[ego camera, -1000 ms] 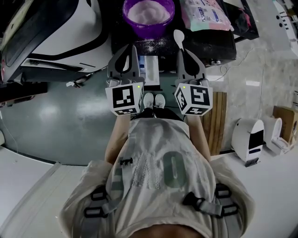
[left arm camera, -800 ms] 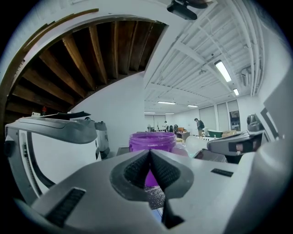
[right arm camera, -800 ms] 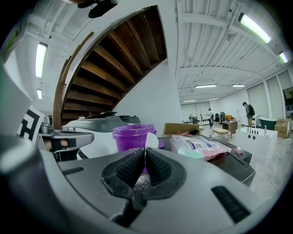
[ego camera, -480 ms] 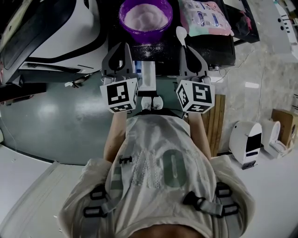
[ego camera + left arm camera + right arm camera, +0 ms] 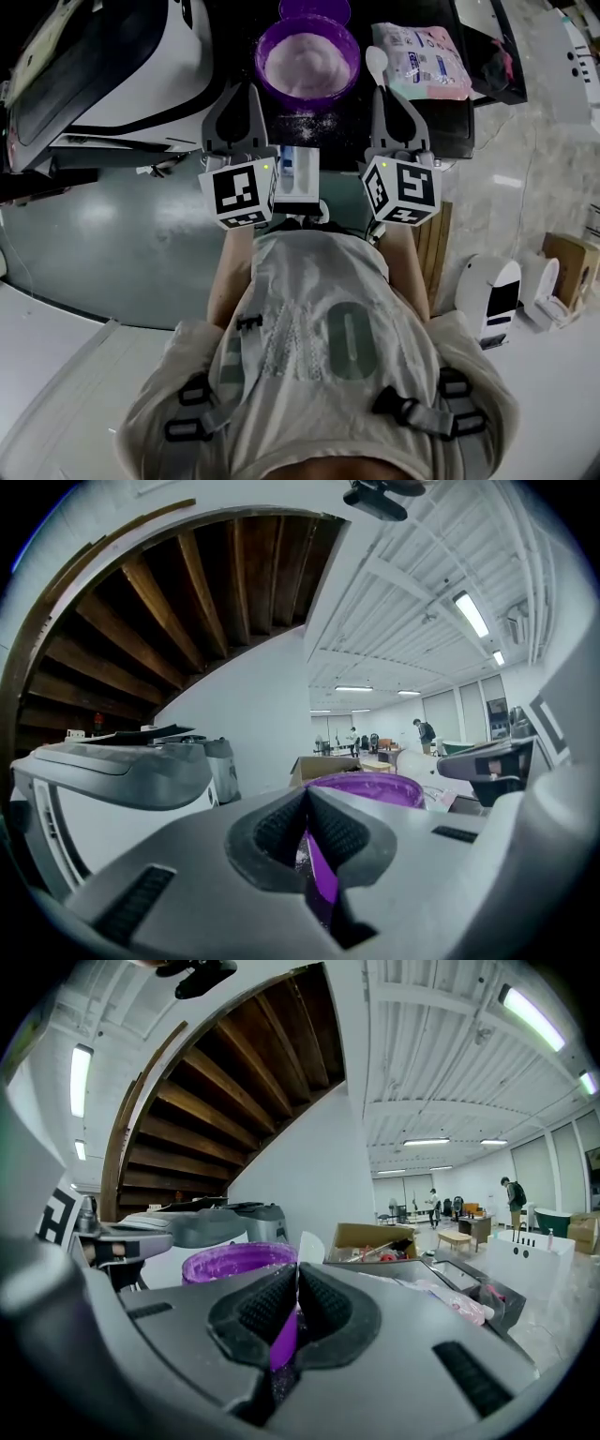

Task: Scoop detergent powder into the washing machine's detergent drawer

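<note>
A purple bowl (image 5: 309, 58) of pale detergent powder stands on a dark top (image 5: 342, 122) dusted with spilled powder. The white detergent drawer (image 5: 298, 173) juts out below it, between my two grippers. My right gripper (image 5: 394, 105) is shut on a white spoon (image 5: 377, 61), whose scoop end rises beside the bowl's right rim. In the right gripper view the spoon (image 5: 311, 1246) stands up between the closed pads of the right gripper (image 5: 297, 1279), with the bowl (image 5: 239, 1262) to its left. My left gripper (image 5: 242, 105) is shut and empty, just short of the bowl (image 5: 375, 787), as the left gripper view (image 5: 307, 799) shows.
A pink-and-white detergent bag (image 5: 422, 49) lies right of the bowl. The washing machine's white body (image 5: 122, 66) and dark door fill the upper left. On the floor at right stand a wooden board (image 5: 441, 246), a white appliance (image 5: 489, 292) and a cardboard box (image 5: 570, 251).
Both grippers have moved forward toward the purple bowl. The spoon's scoop end now sits level with the bowl's right rim. Both jaws stay shut.
</note>
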Tool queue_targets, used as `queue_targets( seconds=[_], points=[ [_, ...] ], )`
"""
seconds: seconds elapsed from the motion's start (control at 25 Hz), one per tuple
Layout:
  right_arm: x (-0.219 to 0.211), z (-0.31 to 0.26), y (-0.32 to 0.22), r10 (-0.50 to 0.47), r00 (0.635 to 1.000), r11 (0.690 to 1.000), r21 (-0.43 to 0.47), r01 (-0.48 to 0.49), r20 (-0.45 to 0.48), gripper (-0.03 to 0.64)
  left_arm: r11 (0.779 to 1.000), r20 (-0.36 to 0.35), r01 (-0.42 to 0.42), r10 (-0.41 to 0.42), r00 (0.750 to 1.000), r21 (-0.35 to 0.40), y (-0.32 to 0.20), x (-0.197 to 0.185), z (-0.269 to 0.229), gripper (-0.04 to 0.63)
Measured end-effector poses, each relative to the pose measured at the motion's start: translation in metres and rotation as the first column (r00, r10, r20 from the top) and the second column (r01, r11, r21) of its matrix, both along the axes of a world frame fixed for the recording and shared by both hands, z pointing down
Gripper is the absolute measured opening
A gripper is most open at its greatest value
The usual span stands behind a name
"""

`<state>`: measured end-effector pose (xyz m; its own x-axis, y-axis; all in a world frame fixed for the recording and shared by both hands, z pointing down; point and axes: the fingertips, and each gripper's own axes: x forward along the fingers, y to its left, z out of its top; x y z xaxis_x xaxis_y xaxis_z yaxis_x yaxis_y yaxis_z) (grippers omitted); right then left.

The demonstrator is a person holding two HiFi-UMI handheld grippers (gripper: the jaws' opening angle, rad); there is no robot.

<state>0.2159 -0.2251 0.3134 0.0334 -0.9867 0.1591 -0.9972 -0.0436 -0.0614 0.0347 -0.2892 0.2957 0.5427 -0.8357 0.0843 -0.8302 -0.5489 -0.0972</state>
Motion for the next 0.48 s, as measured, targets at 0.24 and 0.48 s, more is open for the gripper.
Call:
queue_targets(
  seconds=[0.24,0.48],
  points=[
    [-0.001,-0.016,-0.017,-0.010,1.000,1.000,0.016,0.010,-0.014,0.011,1.000,-0.008,0.009,-0.009,1.000,-0.001,-0.015,0.000,-0.011,0.021],
    [-0.004,-0.015,-0.019,-0.018,1.000,1.000,0.008,0.018,-0.022,0.011,1.000,-0.012,0.015,-0.015,1.000,0.002,-0.019,-0.001,-0.014,0.021]
  ],
)
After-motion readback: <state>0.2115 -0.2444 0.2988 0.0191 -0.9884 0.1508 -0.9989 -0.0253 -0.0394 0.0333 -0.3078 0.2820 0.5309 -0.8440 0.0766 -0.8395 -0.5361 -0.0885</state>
